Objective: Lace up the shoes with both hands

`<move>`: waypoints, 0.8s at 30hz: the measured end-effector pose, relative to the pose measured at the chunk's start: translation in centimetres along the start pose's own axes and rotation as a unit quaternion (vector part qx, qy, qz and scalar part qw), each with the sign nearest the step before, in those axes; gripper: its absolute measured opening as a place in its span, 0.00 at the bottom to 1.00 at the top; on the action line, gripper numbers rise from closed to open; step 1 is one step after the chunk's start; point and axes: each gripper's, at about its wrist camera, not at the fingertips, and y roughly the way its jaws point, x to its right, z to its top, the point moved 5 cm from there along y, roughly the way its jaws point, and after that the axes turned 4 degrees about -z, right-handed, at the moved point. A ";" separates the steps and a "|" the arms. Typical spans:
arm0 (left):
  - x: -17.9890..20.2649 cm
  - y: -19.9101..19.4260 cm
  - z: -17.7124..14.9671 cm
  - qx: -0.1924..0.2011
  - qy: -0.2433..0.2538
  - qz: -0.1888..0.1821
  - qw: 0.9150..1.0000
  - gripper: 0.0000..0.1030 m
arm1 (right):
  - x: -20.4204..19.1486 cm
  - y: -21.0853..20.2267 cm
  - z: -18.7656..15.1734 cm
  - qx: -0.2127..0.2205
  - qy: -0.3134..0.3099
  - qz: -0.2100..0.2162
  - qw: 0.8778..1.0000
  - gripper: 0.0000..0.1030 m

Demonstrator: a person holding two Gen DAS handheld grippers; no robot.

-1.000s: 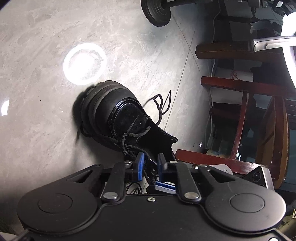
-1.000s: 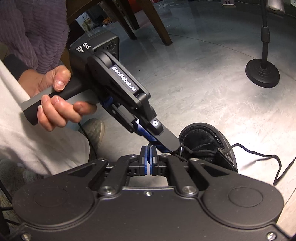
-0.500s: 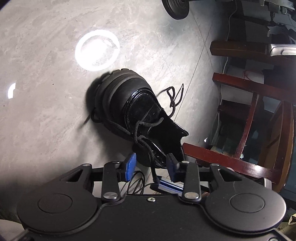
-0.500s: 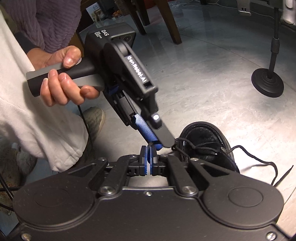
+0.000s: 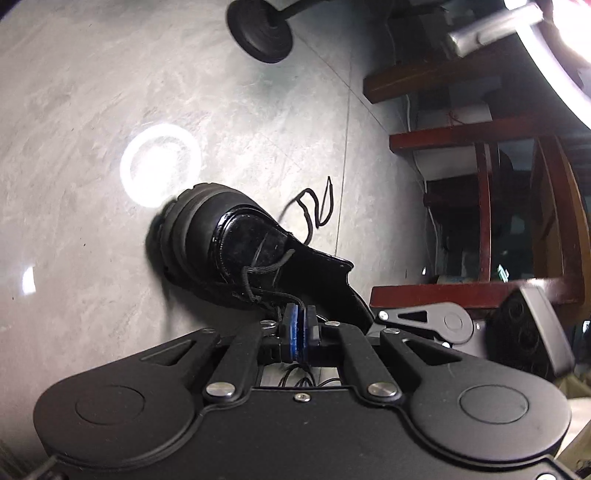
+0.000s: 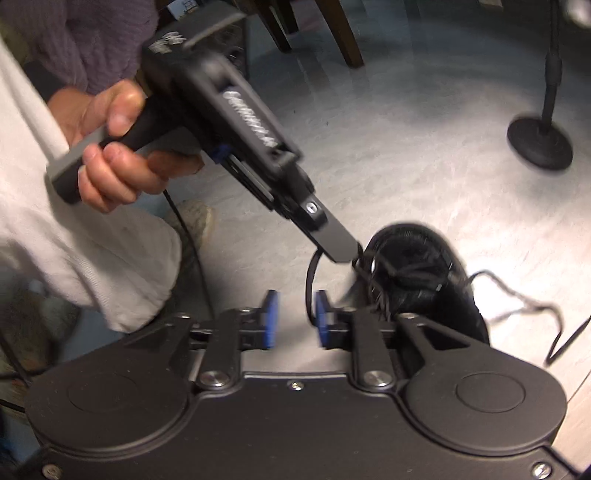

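The left gripper (image 5: 297, 314) points steeply down, its blue pads pressed together on a black lace (image 5: 271, 293). The right gripper (image 6: 293, 301) tilts down too, jaws opening, pads apart. A hand (image 6: 110, 147) wraps the left gripper's handle.

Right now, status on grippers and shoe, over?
Left gripper shut on lace. Right gripper opening, lace loop between pads, not pinched. Shoe on floor, partly laced. Nothing in the way.

Floor (image 5: 92, 92): pale grey, marbled, glossy.
On it: black shoe (image 5: 221, 236), its loose lace end (image 5: 317, 206), round stand base (image 5: 262, 33).
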 end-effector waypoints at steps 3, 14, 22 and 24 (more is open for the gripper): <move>1.7 0.1 -0.8 -0.012 0.062 -0.010 0.998 0.03 | 3.9 -1.6 -0.2 0.018 0.149 0.081 0.985 0.57; 5.5 0.6 -2.3 -0.033 0.185 0.002 0.982 0.03 | 8.3 0.5 0.2 0.002 0.344 0.158 0.926 0.57; 6.0 0.8 -3.0 -0.042 0.206 -0.002 0.978 0.03 | 8.0 1.5 -0.2 0.002 0.347 0.135 0.928 0.04; 5.5 0.8 -2.7 -0.042 0.188 0.000 0.981 0.03 | 7.9 1.0 -0.3 0.018 0.330 0.119 0.936 0.03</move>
